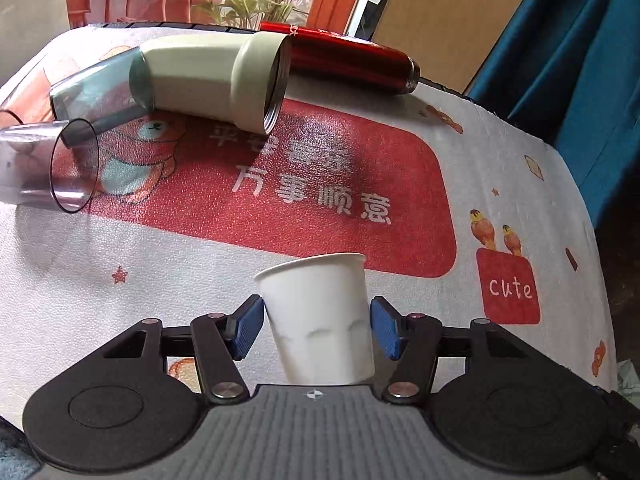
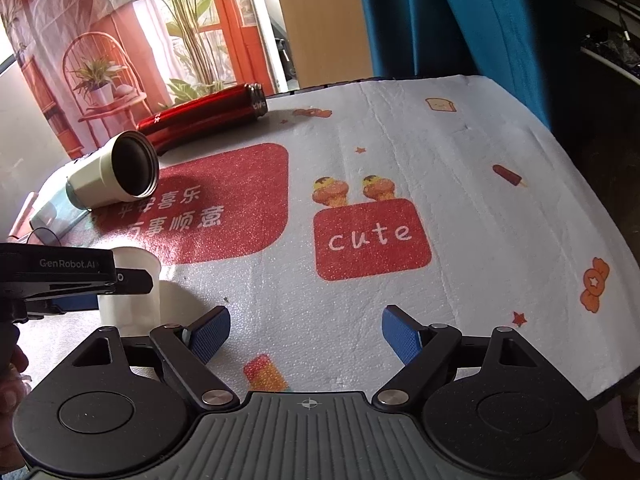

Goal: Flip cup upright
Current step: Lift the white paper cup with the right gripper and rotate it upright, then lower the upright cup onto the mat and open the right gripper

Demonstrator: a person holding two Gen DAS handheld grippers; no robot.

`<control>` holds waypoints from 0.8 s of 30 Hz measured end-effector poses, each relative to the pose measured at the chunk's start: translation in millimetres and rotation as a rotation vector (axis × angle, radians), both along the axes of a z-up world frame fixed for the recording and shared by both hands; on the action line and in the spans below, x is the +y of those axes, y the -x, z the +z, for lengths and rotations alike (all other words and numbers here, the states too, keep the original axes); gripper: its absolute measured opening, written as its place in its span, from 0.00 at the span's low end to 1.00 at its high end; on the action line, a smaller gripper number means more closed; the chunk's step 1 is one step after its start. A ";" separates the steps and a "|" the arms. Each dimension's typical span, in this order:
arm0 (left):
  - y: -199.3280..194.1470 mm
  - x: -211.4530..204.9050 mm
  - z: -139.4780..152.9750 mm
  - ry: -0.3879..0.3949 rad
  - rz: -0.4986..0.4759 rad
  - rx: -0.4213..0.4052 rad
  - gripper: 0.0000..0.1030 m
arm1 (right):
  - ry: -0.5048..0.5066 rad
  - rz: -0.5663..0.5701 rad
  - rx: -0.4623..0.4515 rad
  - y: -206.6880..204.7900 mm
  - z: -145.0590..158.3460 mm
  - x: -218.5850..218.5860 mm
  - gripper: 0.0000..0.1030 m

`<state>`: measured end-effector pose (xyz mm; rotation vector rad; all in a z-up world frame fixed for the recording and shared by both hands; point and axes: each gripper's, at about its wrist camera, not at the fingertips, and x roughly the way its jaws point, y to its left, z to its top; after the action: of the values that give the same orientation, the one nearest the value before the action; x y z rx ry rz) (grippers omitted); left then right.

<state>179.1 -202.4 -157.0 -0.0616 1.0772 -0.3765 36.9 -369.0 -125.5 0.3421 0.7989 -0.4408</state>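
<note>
The left tool (image 1: 317,330) stands around the white paper cup (image 1: 320,320), one blue pad on each side; the left pad seems to touch the wall, the right one stands just beside it, so the grip looks loose or released. The cup stands near the front edge of the desk (image 1: 460,152), its long axis vertical and mouth up. The right tool (image 2: 306,336) is spread wide and empty, to the right of the cup.

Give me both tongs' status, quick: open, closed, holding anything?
Left tongs: open around the upright white paper cup; left pad about touching, right pad just clear of it.
Right tongs: open, holding nothing, over the table mat.
</note>
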 end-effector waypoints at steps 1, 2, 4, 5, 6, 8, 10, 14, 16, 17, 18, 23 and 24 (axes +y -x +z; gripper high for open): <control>1.3 2.2 1.4 0.007 0.001 0.000 0.59 | 0.000 0.002 0.000 0.2 0.0 0.5 0.79; 2.2 3.3 2.1 0.008 0.000 -0.001 0.59 | -0.001 0.002 0.000 0.2 0.1 0.6 0.79; 3.8 3.8 2.9 0.004 -0.005 -0.004 0.59 | -0.001 0.001 -0.001 0.9 0.5 0.1 0.79; 5.4 4.3 3.5 0.001 -0.009 -0.008 0.59 | -0.001 0.000 -0.002 0.9 0.9 0.4 0.79; 7.0 4.7 3.9 -0.004 -0.013 -0.014 0.59 | 0.001 0.000 -0.003 1.3 1.4 0.8 0.79; 12.3 6.7 5.7 -0.016 -0.021 -0.042 0.59 | 0.003 0.001 -0.006 1.3 2.2 2.0 0.79; 20.2 9.7 7.5 -0.024 -0.028 -0.088 0.59 | 0.004 0.003 -0.009 1.6 2.4 2.9 0.79; 43.9 16.2 7.2 -0.038 -0.072 -0.219 0.59 | -0.002 0.008 -0.012 2.4 1.8 6.7 0.79; 53.8 20.9 4.7 -0.031 -0.091 -0.260 0.59 | -0.008 0.008 -0.017 3.1 1.4 8.1 0.79; 57.7 23.3 3.9 -0.026 -0.095 -0.272 0.59 | -0.009 0.008 -0.018 3.5 1.0 9.3 0.79; 61.3 25.8 3.6 -0.013 -0.100 -0.269 0.58 | -0.010 0.008 -0.018 3.7 0.6 10.1 0.79; 60.7 32.1 1.7 0.003 -0.097 -0.220 0.56 | -0.013 0.014 -0.023 4.0 1.0 13.9 0.79; 60.1 33.5 1.2 0.006 -0.091 -0.211 0.56 | -0.011 0.016 -0.024 4.1 1.6 14.6 0.79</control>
<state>119.0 -169.0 -155.7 0.0215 0.8722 -0.4583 32.9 -354.5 -123.9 0.3508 0.7806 -0.4170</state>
